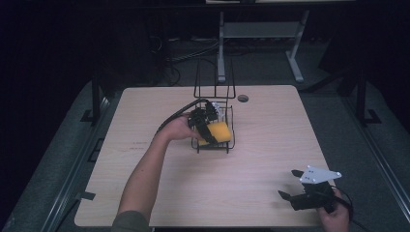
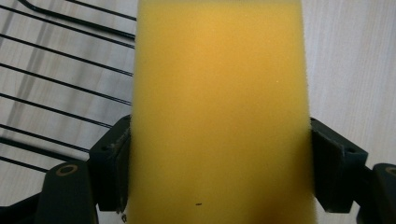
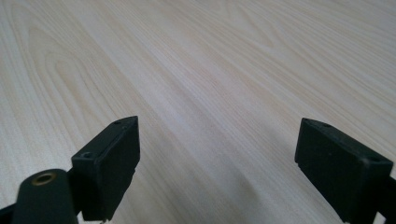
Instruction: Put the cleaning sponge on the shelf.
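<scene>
Left claw (image 1: 209, 129) clamps a yellow sponge (image 1: 216, 132) inside the wire rack (image 1: 227, 145), apparently mid-placement or mid-removal; right claw (image 1: 289, 186) rests wide open and empty over the worktop (image 1: 145, 193).

The left tongs (image 1: 205, 126) are black, with blocky square pads (image 2: 109, 163), a brass-ringed hole and a black cable trailing off. The right tongs (image 1: 290, 183) are black too, topped by a grey three-cornered plate. An olive-grey sleeve (image 1: 129, 222) covers the left upper arm.
</scene>
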Demonstrator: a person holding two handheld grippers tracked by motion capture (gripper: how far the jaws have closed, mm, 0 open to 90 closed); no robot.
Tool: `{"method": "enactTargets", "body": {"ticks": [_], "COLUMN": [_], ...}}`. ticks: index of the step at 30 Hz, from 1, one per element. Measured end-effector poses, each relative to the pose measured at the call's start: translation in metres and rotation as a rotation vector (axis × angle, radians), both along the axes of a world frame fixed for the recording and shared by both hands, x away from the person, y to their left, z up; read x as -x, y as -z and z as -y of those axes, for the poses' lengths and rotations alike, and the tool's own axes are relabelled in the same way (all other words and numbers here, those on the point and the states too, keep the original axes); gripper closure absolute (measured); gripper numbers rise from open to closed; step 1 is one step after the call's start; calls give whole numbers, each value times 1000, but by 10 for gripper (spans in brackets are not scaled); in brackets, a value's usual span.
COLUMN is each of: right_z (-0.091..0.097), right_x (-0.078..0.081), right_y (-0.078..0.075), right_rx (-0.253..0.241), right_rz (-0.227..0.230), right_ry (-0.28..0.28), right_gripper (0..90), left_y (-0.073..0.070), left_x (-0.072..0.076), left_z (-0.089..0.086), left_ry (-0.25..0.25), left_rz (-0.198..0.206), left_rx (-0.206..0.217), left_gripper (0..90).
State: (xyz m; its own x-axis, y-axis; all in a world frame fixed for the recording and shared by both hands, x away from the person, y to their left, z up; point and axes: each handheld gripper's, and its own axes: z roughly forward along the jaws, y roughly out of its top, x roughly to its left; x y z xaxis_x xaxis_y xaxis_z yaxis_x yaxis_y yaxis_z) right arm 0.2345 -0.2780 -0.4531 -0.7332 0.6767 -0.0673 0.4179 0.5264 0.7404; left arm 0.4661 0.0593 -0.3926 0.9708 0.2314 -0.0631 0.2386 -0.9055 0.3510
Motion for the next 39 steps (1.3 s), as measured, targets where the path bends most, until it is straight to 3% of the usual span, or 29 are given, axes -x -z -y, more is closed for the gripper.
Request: {"method": "enactTargets", "body": {"ticks": [10, 11, 20, 31, 39], "right_z": [1, 1, 1, 1, 1], "right_x": [0, 1, 0, 1, 1], "right_y": [0, 0, 0, 0, 0], "right_rx": [-4, -5, -3, -3, -3], "right_rz": [2, 2, 1, 1, -1], "right_ry": [6, 6, 5, 6, 6], "right_gripper": [138, 138, 138, 138, 138], "left_y": [-2, -2, 2, 15, 15], "left_x": [-10, -12, -18, -21, -22], "left_z": [1, 0, -1, 6, 4], "left_ry": [-14, -24, -38, -4, 6], "left_rz": [-6, -16, -20, -4, 3], "left_rx": [-12, 8, 18, 5, 3], "left_gripper": [218, 218, 219, 219, 219]}}
